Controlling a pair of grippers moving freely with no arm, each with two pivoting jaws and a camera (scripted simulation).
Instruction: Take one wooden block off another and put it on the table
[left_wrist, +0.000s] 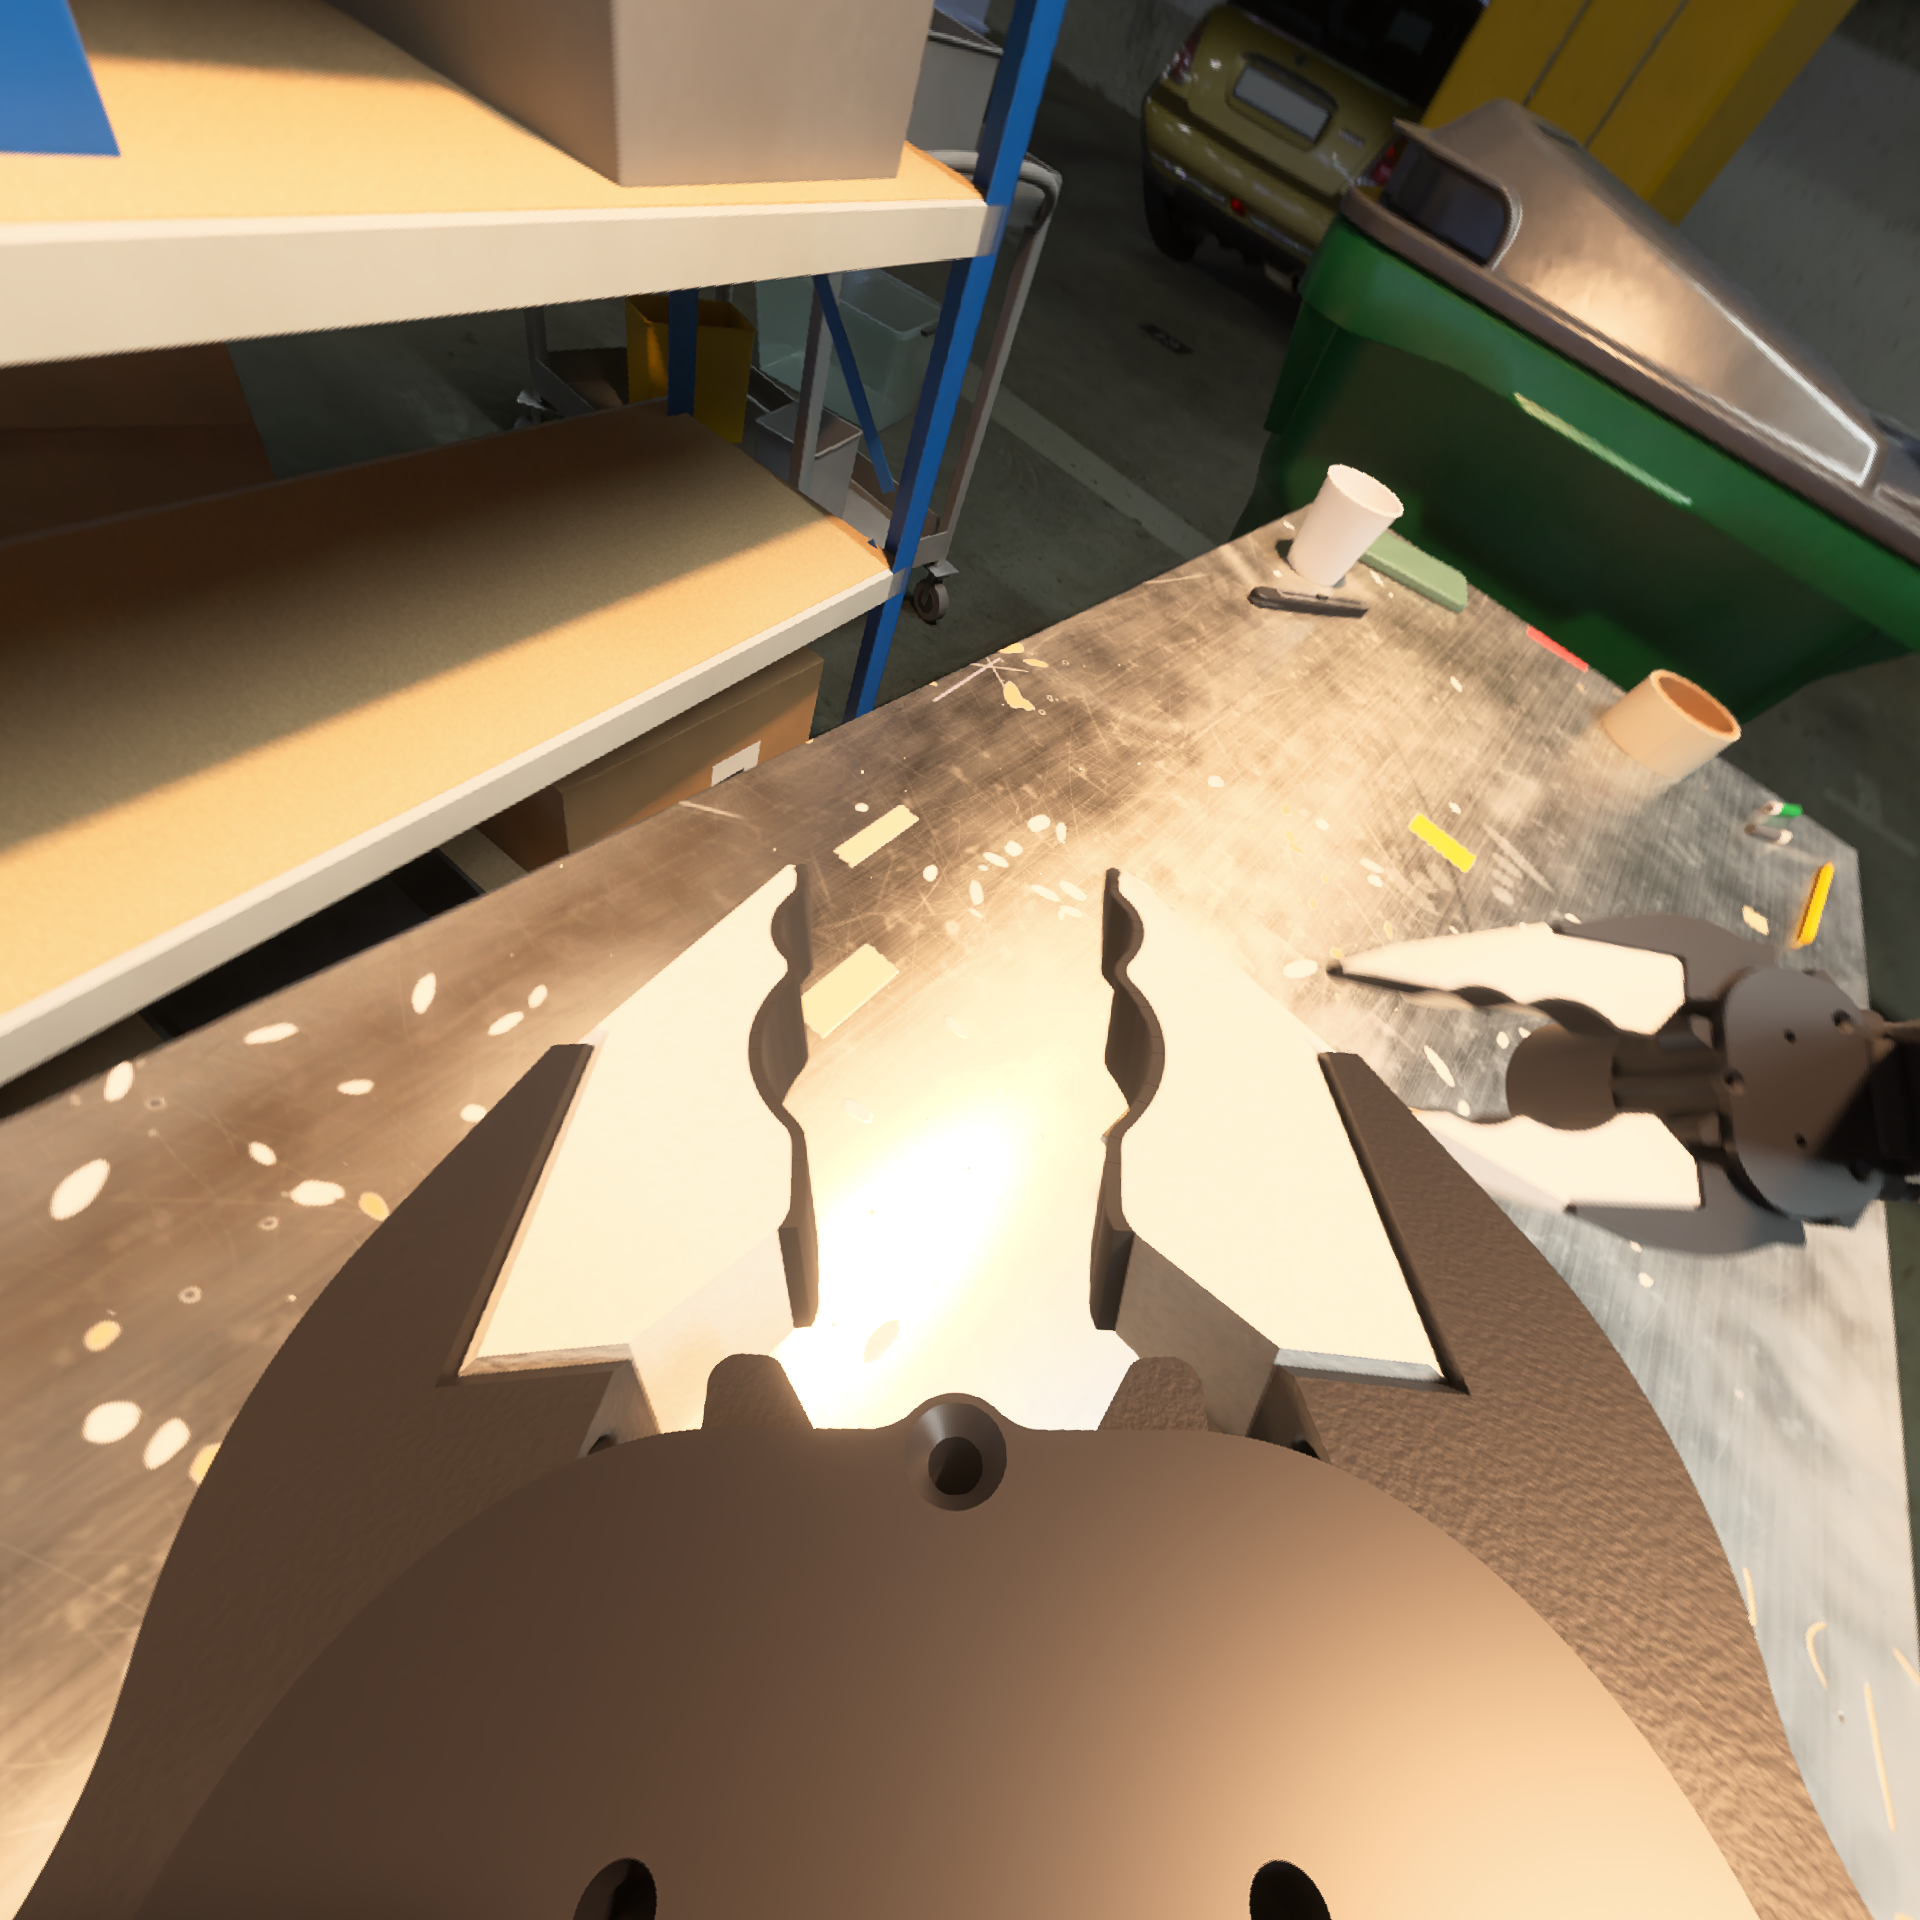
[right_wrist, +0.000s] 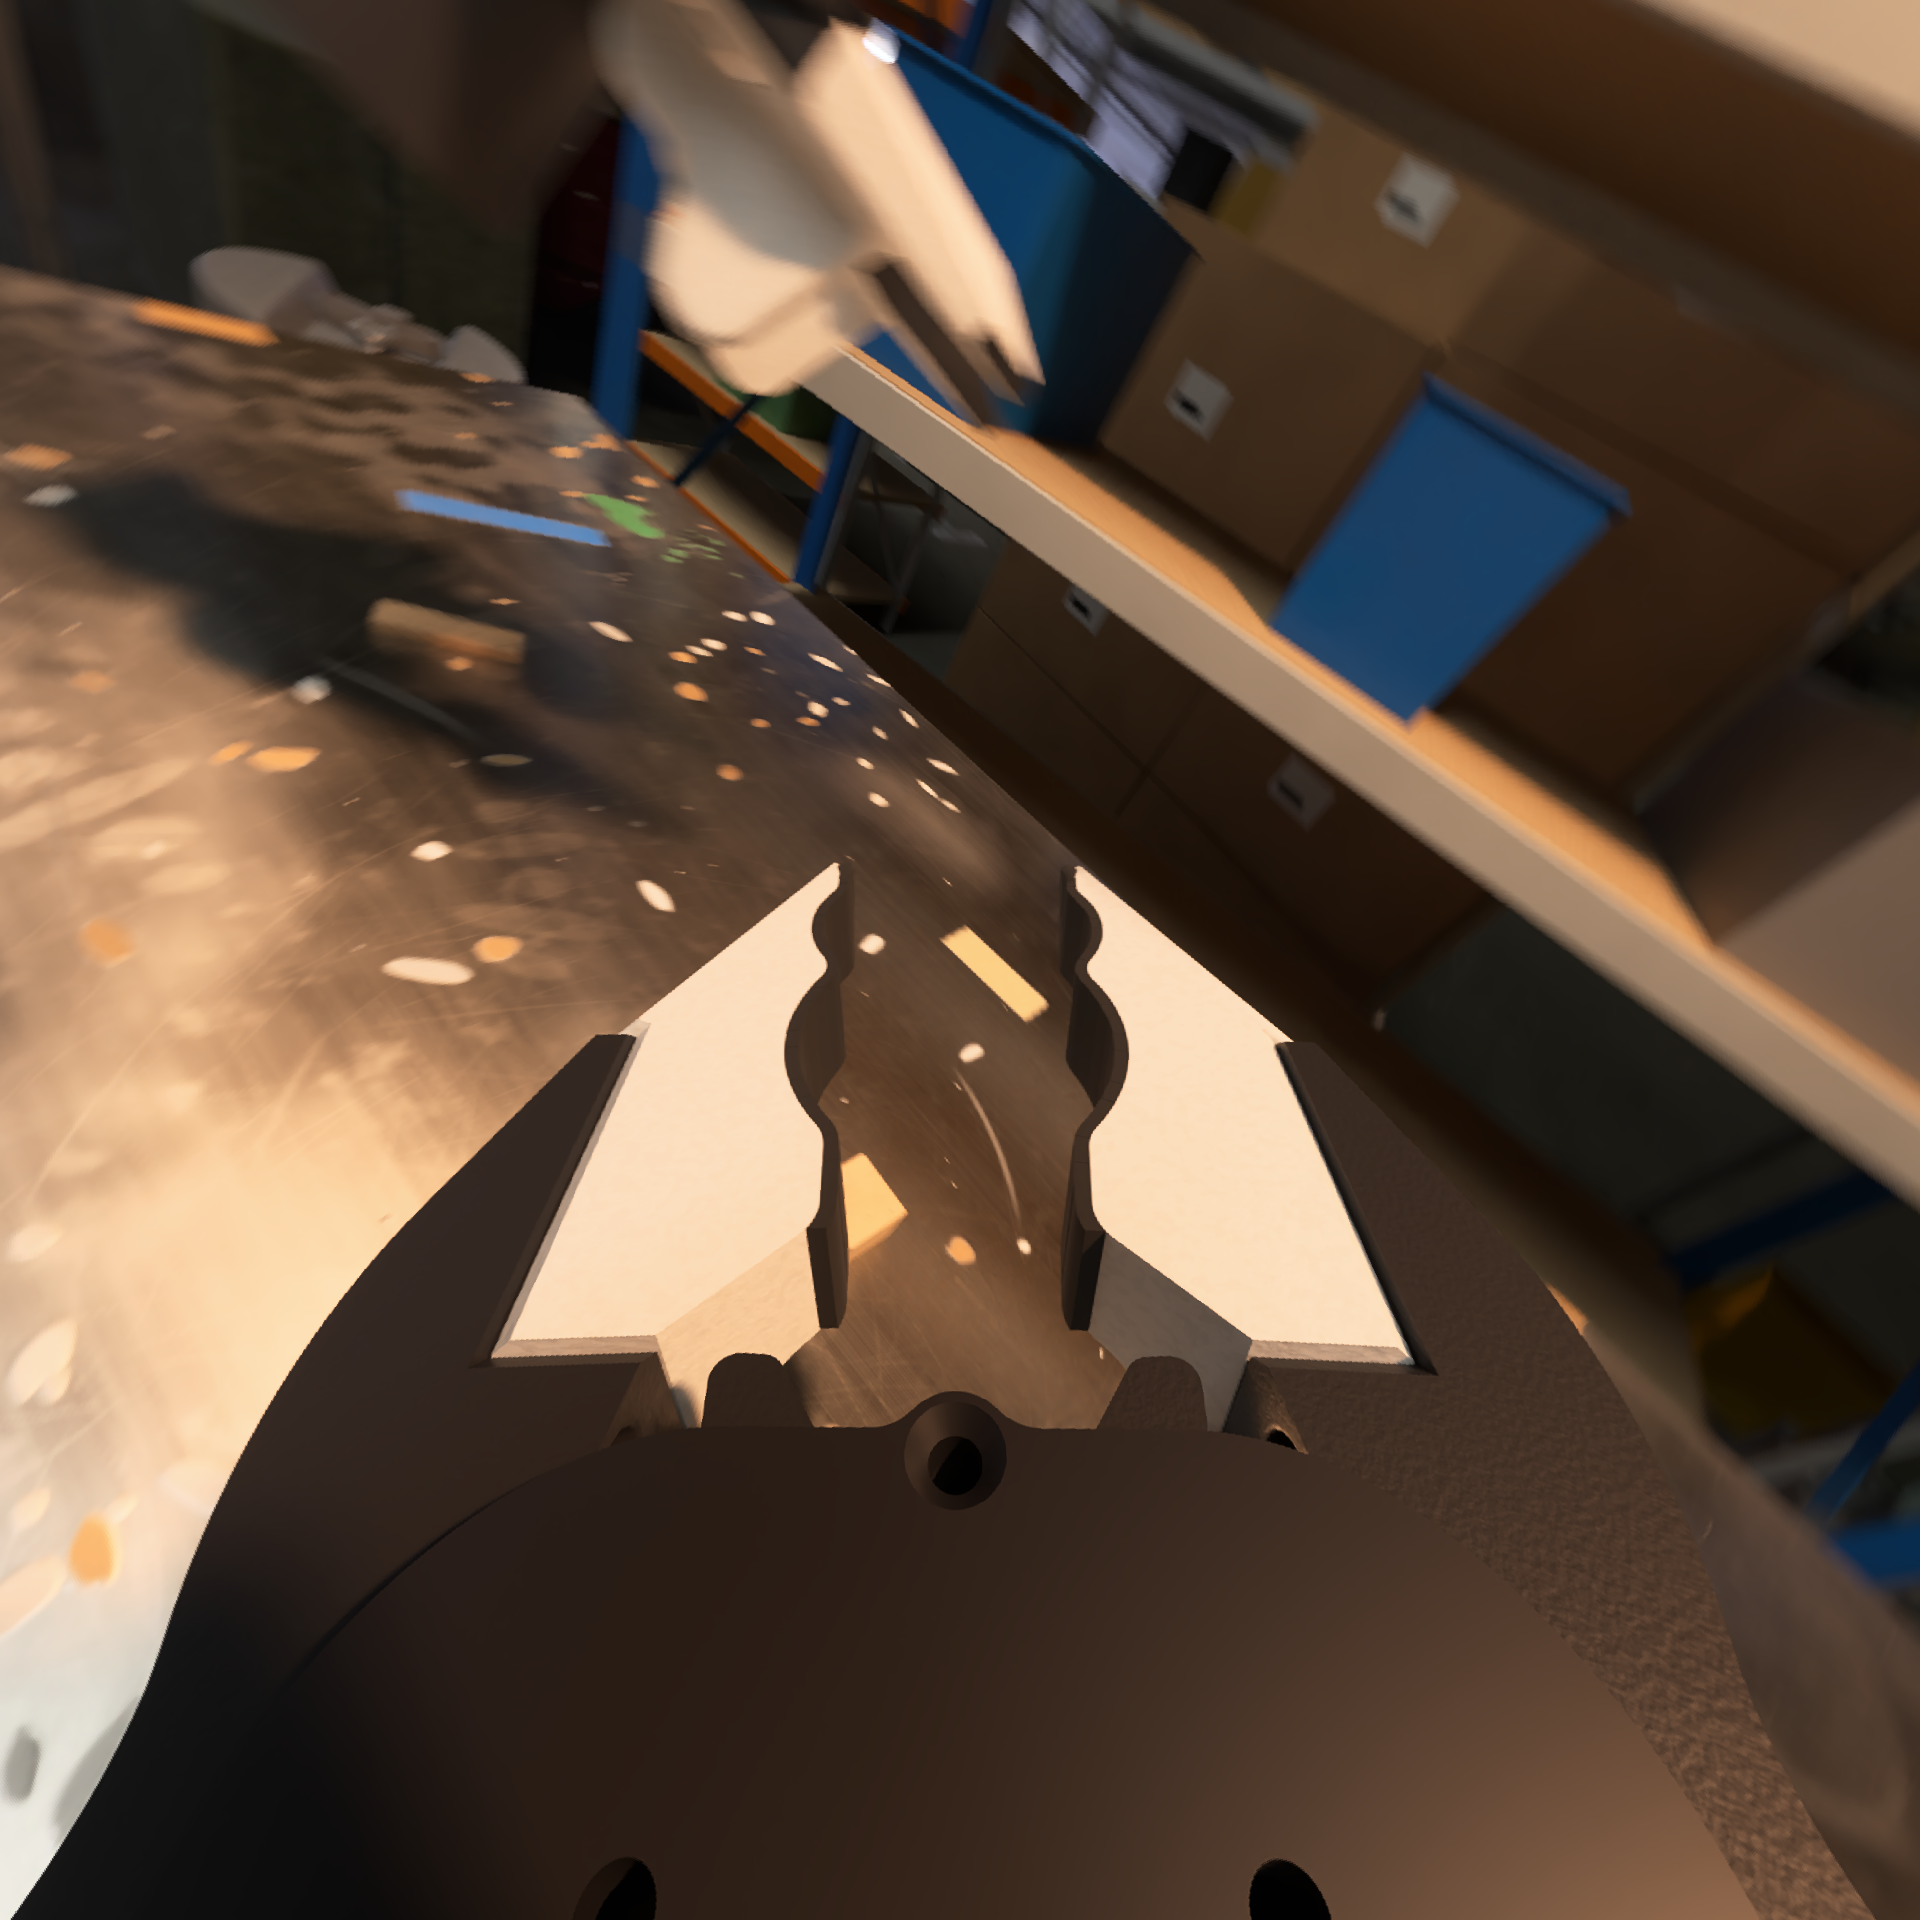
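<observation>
Tan and blurred, what may be the box-shaped wooden block (right_wrist: 447, 629) lies on the scratched metal table (right_wrist: 208, 1039), well ahead and left of your right gripper (right_wrist: 956, 878), its long side crosswise. Whether it sits on another block is unclear. Your left gripper (left_wrist: 956, 883) sees no block, and both grippers gape, empty.

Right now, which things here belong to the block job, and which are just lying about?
Job: left gripper, right gripper, table; a blurred tan shape may be a block.
Lying about: white cup, tan cup, black knife, green pad, yellow pencil, shelves.
</observation>
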